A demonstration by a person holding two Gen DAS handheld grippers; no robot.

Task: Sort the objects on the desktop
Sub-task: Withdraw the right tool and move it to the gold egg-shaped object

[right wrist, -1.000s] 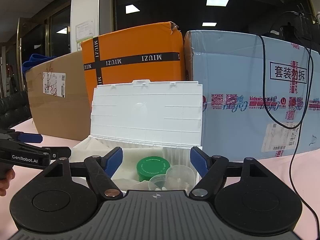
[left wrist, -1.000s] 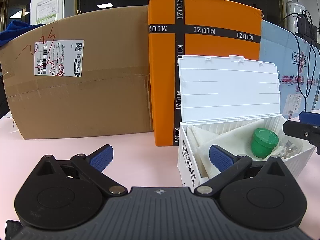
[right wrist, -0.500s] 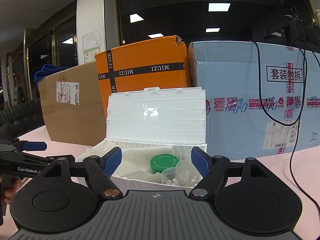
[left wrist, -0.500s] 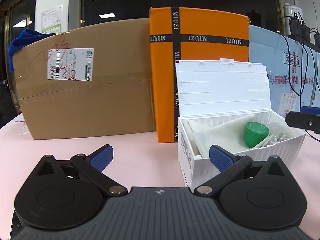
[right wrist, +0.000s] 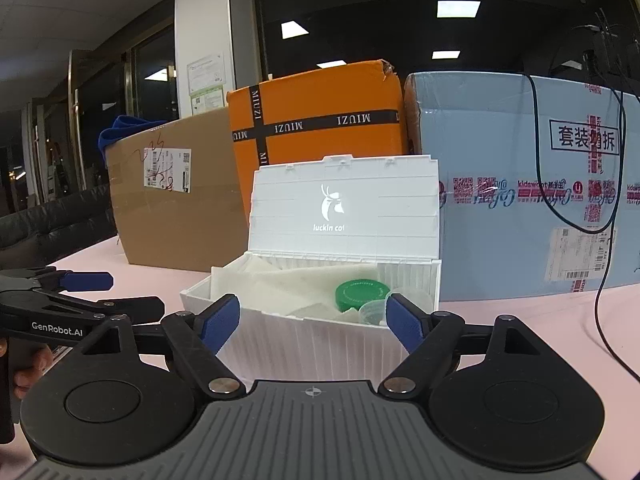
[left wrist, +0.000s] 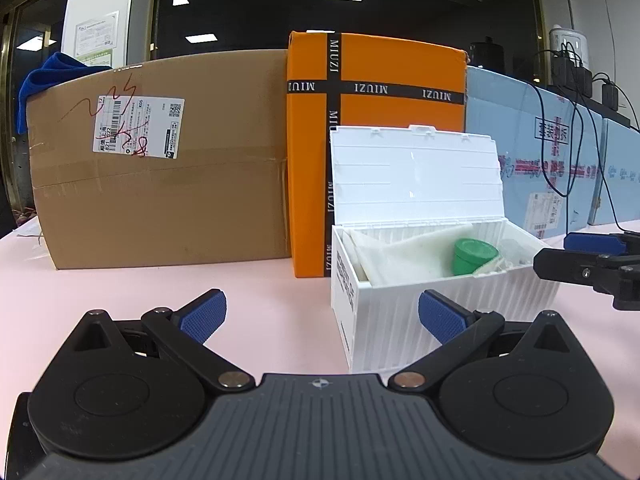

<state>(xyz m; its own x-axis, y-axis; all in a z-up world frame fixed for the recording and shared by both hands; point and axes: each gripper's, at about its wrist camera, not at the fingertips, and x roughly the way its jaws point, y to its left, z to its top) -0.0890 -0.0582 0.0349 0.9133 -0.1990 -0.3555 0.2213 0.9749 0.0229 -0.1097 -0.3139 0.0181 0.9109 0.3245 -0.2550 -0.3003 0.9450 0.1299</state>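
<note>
Since a second ago both grippers have backed away from the white ribbed plastic box [left wrist: 440, 312], which looks smaller now. Left gripper [left wrist: 320, 314] and right gripper [right wrist: 314, 322] jaws gape wide, holding nothing. The box sits lid-up on the pink counter [left wrist: 140, 292], holding a green-lidded jar [right wrist: 362, 292] and clear cups [right wrist: 372, 312]. An orange carton [left wrist: 400, 76] stands behind it.

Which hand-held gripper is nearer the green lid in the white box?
Right. The right hand-held gripper faces the white box holding the green lid; the left hand-held gripper sits off its left end.
</note>
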